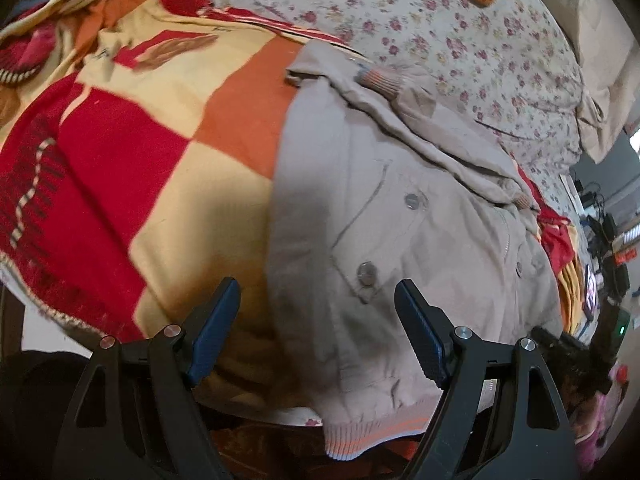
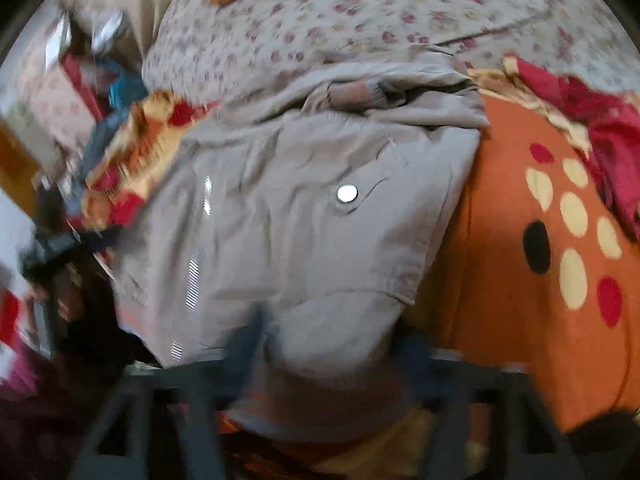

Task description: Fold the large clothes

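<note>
Here, scene: a beige jacket lies on a bed, partly on a checked blanket of red, orange and cream, partly toward a floral sheet.
Jacket in left wrist view: it fills the picture from the centre out to 4 o'clock, front side up, with two metal snap buttons on a pocket flap near the middle.
Sleeve: one sleeve is folded across the body toward 1 o'clock, its ribbed cuff lying at the upper edge of the garment.
Hem: the ribbed hem with orange stripes hangs at 6 o'clock, over the edge of the bed.
Left gripper: jaws stand wide apart above the jacket's lower left edge; nothing is between the blue pads, and they touch no cloth.
Jacket in right wrist view: it fills the centre, with a bright snap just right of the middle and a zip line toward 8 o'clock.
Right gripper: heavily blurred at 6 o'clock; a bulge of jacket fabric sits between the fingers, which appear to pinch it, though the blur hides the pads' contact.
Blanket in right wrist view: an orange panel with cream, red and black dots at 3 o'clock.
Background: clutter beside the bed at 9 to 10 o'clock, too blurred to name.
</note>
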`<state>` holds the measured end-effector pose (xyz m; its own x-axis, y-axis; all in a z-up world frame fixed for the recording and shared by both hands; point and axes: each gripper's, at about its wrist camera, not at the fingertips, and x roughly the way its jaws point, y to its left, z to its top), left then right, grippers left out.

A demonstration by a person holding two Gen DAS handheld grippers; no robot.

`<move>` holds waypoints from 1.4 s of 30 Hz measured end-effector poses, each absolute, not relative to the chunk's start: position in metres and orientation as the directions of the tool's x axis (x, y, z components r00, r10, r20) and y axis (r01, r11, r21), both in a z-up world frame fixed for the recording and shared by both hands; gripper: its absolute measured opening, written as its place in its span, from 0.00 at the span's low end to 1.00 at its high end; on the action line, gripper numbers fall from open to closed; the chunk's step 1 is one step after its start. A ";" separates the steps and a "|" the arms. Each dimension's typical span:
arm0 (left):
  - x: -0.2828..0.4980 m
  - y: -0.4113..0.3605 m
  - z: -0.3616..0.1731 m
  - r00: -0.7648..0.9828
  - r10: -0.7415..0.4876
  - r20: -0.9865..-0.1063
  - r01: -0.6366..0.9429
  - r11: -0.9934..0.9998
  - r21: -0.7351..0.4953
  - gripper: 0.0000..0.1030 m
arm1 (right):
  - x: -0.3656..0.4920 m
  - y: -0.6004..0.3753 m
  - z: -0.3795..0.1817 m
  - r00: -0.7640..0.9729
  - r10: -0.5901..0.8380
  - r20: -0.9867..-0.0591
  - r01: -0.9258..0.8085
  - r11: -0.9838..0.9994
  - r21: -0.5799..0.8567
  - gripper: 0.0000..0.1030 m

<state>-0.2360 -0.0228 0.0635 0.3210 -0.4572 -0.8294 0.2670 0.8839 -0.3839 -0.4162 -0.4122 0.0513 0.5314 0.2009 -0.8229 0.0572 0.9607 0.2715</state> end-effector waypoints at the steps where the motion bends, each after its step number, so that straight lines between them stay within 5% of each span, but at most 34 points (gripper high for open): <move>1: -0.237 -0.021 0.063 0.319 -0.461 -0.828 0.264 0.882 -0.390 0.78 | -0.418 -0.411 0.050 0.531 0.205 -0.822 0.049 0.961 0.272 0.16; 12: -0.254 -0.007 0.046 0.280 -0.466 -0.839 0.263 0.878 -0.400 0.78 | -0.471 -0.416 0.039 0.487 0.364 -0.794 0.048 0.896 0.441 0.13; 14: -0.257 -0.002 0.046 0.272 -0.484 -0.831 0.278 0.867 -0.414 0.78 | -0.472 -0.416 0.044 0.512 0.368 -0.776 0.042 0.892 0.451 0.20; 16: -0.258 0.001 0.042 0.254 -0.496 -0.831 0.285 0.859 -0.425 0.78 | -0.473 -0.416 0.046 0.519 0.373 -0.769 0.037 0.889 0.456 0.50; 17: -0.259 0.002 0.039 0.242 -0.509 -0.826 0.286 0.851 -0.441 0.78 | -0.473 -0.416 0.046 0.518 0.378 -0.768 0.034 0.887 0.460 0.52; 33: -0.239 -0.043 0.051 0.199 -0.661 -0.724 0.351 0.738 -0.577 0.78 | -0.461 -0.411 0.042 0.490 0.414 -0.768 0.045 0.867 0.496 0.52; 39: -0.230 -0.039 0.049 0.103 -0.797 -0.595 0.336 0.591 -0.734 0.78 | -0.460 -0.418 0.044 0.503 0.434 -0.747 0.048 0.849 0.526 0.52; 42: -0.230 -0.035 0.035 0.058 -0.764 -0.643 0.279 0.631 -0.724 0.78 | -0.460 -0.417 0.044 0.510 0.447 -0.735 0.036 0.843 0.537 0.53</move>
<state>-0.2296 -0.0351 0.0347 0.0585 -0.7639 -0.6427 0.2792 0.6306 -0.7241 -0.4605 -0.4173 0.0440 0.5101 0.4467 -0.7350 0.0355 0.8429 0.5369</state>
